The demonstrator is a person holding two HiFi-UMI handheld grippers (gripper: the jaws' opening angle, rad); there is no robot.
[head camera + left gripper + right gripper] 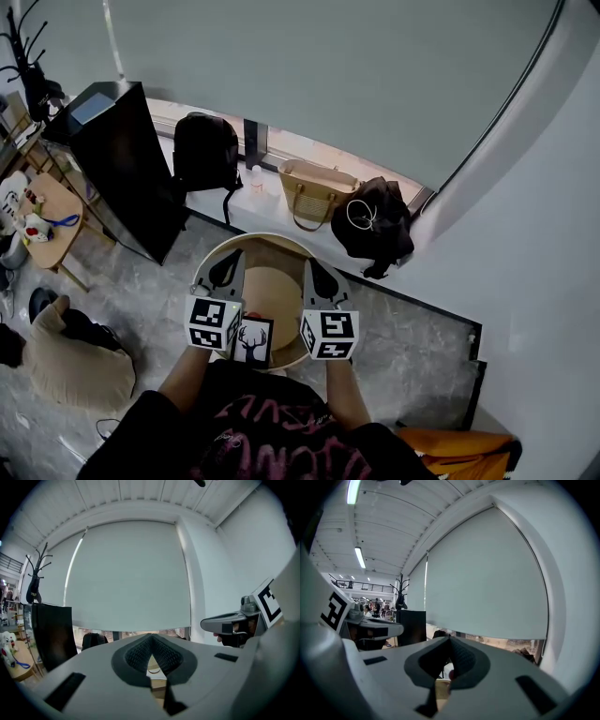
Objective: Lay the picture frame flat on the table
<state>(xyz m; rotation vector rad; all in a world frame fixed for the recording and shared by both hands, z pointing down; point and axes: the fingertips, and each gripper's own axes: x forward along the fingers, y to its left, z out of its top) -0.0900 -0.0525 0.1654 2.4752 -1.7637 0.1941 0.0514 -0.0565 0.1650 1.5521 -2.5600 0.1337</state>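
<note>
The round wooden table [269, 290] stands just in front of the person, its far rim curving toward the window ledge. The picture frame [252, 340], black-edged with a deer silhouette, sits at the table's near rim, between the two marker cubes. Whether it stands or lies flat cannot be told from the head view.

The left gripper [225, 268] hovers over the table's left edge and the right gripper [318, 275] over its right side, both pointing away from the person and well apart. Between and beyond them the tabletop is bare wood out to the far rim.

In the left gripper view, the left gripper's [150, 637] ribbed pads meet at the tips, with nothing between them. The right gripper [449, 639] shows the same in its own view: jaws together and empty.

Grey marble floor surrounds the table. Along the ledge beyond lie a black backpack [204, 155], a tan woven handbag [314, 193] and a black bag [375, 227]. A tall black cabinet [127, 169] stands to the left.
</note>
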